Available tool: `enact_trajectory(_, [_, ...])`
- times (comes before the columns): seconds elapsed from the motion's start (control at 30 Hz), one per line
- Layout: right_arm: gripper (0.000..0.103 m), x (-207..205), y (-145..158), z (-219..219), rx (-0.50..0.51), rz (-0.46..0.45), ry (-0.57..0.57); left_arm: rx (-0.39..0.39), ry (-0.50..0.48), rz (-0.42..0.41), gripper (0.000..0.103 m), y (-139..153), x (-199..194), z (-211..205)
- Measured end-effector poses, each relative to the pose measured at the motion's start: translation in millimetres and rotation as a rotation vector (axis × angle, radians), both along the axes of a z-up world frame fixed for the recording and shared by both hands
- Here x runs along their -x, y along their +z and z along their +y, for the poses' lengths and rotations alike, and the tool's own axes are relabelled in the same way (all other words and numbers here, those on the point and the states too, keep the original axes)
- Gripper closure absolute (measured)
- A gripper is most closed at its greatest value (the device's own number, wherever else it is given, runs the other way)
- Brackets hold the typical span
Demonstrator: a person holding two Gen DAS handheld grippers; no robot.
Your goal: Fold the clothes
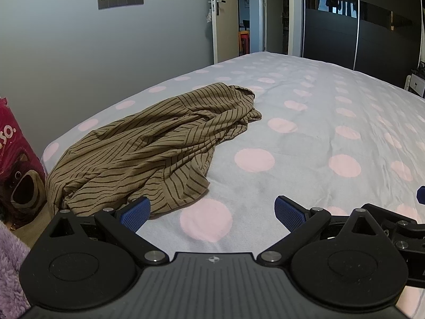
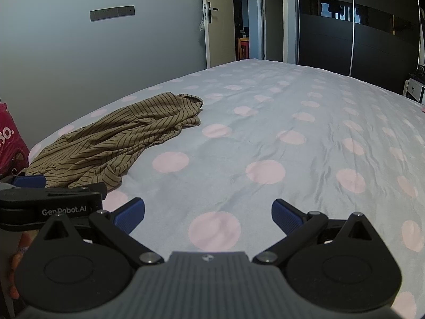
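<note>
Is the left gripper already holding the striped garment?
No, the left gripper is open over the bedspread, and the striped garment lies crumpled, ungrasped.

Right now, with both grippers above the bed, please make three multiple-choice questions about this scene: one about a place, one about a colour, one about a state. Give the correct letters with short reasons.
1. Where does the striped garment lie?
A. near the bed's left edge
B. in the middle of the bed
C. on the floor

2. What colour are the dots on the bed cover?
A. blue
B. pink
C. green

3. What is the state of the left gripper?
A. shut on the garment
B. shut and empty
C. open

Answers: 1 A, the garment reaches the left edge beside the pink bag. 2 B, pink dots on grey. 3 C, its blue fingers stand wide apart, holding nothing.
</note>
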State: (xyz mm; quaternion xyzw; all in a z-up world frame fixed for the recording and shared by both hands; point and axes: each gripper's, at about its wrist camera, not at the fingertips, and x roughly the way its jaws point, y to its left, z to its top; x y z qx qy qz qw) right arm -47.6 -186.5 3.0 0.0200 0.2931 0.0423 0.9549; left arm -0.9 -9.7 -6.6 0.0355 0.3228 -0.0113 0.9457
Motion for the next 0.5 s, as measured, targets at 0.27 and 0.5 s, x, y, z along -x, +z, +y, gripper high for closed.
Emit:
enact_trajectory(0.27, [0.001,0.6,0.6,-0.8,0.000,0.004,0.005,-0.005,-0.003,-0.005,0.001,0.7,0.9,-0.3])
enact_trajectory(0.5, [0.001,-0.1,-0.1,-0.7,0.001,0.007,0.005,-0.007,-0.011,0.000,0.001,0.1,0.1,0.0])
